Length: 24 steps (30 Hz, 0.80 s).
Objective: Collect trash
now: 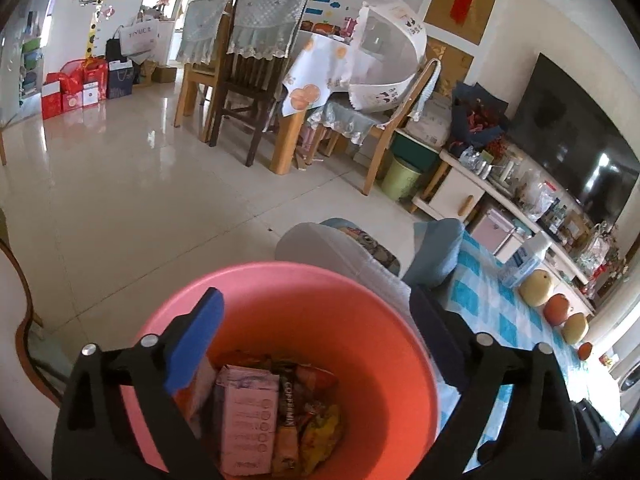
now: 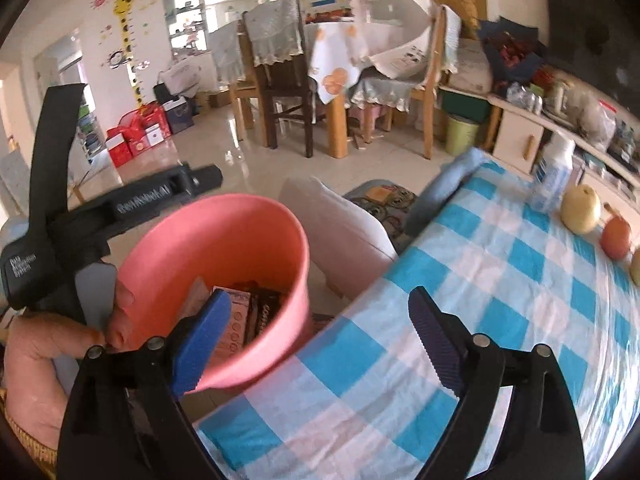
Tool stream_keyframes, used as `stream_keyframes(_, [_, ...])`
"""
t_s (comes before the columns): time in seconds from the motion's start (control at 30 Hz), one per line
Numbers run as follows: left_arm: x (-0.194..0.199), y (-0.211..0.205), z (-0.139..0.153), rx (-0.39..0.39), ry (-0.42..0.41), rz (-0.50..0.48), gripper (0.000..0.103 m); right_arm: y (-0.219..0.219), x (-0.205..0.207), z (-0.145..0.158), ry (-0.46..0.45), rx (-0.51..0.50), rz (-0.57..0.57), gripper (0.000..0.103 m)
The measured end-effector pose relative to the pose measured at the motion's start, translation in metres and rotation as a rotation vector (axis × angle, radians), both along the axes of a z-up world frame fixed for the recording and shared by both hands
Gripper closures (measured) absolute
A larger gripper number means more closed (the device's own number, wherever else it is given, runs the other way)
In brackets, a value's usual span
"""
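Gaping wide above a pink bucket (image 1: 304,320), the left hand-held gripper (image 1: 316,320) has nothing between its fingers; the blue-padded left finger (image 1: 196,340) sits over the bucket's near-left rim, while the dark right finger hangs past the right rim. Inside the bucket lies the collected trash: a pinkish carton (image 1: 248,420), a dark coffee-mix sachet (image 1: 287,412) just right of it, and orange and yellow snack wrappers (image 1: 320,424) crumpled against the right wall.

From the right wrist view, the pink bucket (image 2: 224,248) is tilted beside the left edge of the tabletop (image 2: 460,320), which wears a blue-and-white checked cloth. The person's hand (image 2: 48,344) and the other tool's black body are at the bucket's left side, though how the bucket is supported cannot be told. The right hand-held gripper (image 2: 316,332) is spread open and empty, its blue finger (image 2: 204,340) overlapping the bucket's near rim and its dark finger above the cloth.

Farther right on the tabletop stand a clear bottle (image 2: 554,176), a yellow pear (image 2: 580,208) and a reddish fruit (image 2: 616,238), lined up near the far edge, well apart from the bucket.
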<state>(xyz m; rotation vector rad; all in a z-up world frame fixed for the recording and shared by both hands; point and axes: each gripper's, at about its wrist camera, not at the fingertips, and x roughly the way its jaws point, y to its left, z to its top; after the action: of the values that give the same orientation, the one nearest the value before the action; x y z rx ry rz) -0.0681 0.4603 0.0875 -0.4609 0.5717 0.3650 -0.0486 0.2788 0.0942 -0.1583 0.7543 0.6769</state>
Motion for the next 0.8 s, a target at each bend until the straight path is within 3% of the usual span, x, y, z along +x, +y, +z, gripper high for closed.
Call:
stream_keyframes(0.33, [0.012,-0.036,0.006,0.106,0.008,-0.078,0.004,-0.036,-0.01,-0.007,0.027,0.005,-0.08,0.01])
stream_keyframes(0.8, [0.025,-0.083,0.011,0.163,0.0,-0.179,0.004,-0.086,-0.014,-0.009,0.048,-0.002,-0.164,0.01])
